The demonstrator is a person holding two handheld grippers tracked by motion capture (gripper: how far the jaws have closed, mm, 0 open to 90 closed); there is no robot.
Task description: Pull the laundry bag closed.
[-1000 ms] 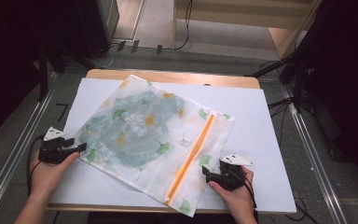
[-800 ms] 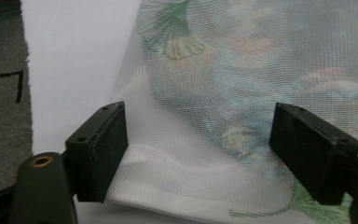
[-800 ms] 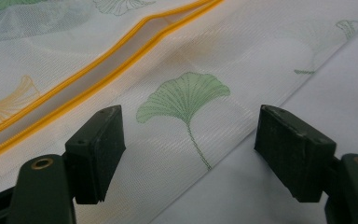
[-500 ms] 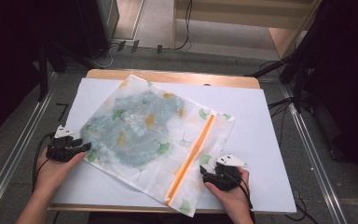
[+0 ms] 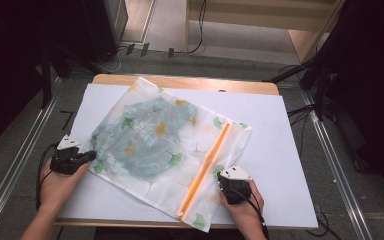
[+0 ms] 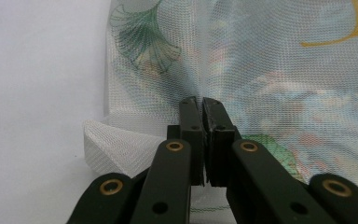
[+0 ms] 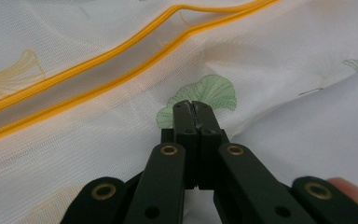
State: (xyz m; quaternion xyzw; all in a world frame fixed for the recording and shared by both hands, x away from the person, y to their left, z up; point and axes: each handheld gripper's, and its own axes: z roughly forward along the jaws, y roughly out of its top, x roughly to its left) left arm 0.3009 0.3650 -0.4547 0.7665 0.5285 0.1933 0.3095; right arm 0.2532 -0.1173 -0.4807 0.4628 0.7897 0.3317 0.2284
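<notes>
A white mesh bag (image 5: 180,165) printed with ginkgo leaves lies slanted on the table, with a blue-green cloth (image 5: 140,137) inside it. An orange zipper (image 5: 206,167) runs along its right end. My left gripper (image 5: 91,156) sits at the bag's left edge. Its jaws have just been closing and now pinch the mesh (image 6: 261,56), which bunches at the left gripper's tips (image 6: 201,100). My right gripper (image 5: 222,180) is at the near right edge beside the zipper (image 7: 121,63). The right gripper (image 7: 192,103) has just closed too, its tips pinching the mesh at a green leaf print (image 7: 209,93).
A white sheet (image 5: 285,150) covers the wooden table (image 5: 180,81). Metal rails run along both sides on the floor. Dark equipment and cables stand beyond the far edge. Bare white sheet lies to the right of the bag and at its far left.
Both pairs of jaws stood apart at the bag's edges and have closed onto the mesh. The hands stayed nearly where they were and the bag kept its place.
</notes>
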